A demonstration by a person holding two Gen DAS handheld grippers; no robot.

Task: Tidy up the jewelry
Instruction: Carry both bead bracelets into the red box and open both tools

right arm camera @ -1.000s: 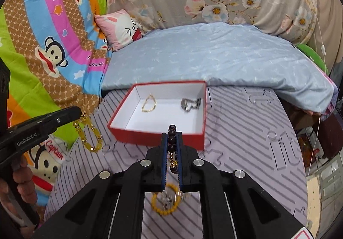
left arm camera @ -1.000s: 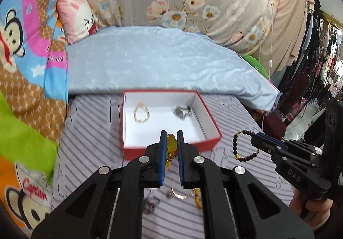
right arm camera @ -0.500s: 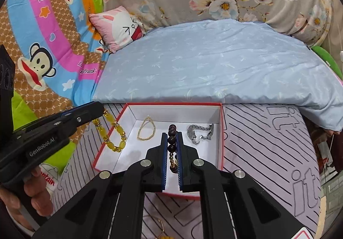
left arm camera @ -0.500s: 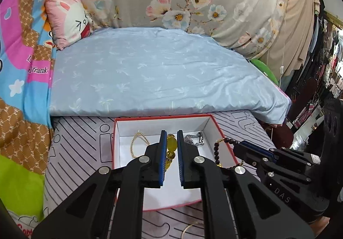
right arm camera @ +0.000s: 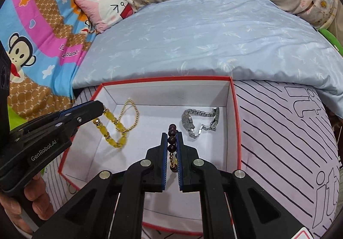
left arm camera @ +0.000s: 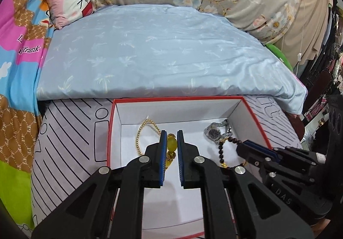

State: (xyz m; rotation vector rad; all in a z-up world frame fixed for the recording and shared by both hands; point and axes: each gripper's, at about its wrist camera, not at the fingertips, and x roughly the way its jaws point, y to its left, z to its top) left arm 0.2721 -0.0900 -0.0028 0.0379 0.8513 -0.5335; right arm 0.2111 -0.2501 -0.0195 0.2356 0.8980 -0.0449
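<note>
Both over red box (right arm camera: pixel 234 97): left gripper (left arm camera: pixel 171 138) fingers clamp yellow bead bracelet (right arm camera: pixel 111 126); right gripper (right arm camera: pixel 172 139) fingers clamp dark bead bracelet (right arm camera: pixel 172 131). Watch (right arm camera: pixel 188 120), gold chain (right arm camera: pixel 131 114) inside.

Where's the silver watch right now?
The watch lies inside the red box, at its far right corner, just beyond the dark bead bracelet the right tongs hold.

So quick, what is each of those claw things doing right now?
Left gripper: shut on the yellow bead bracelet.
Right gripper: shut on the dark bead bracelet.
</note>
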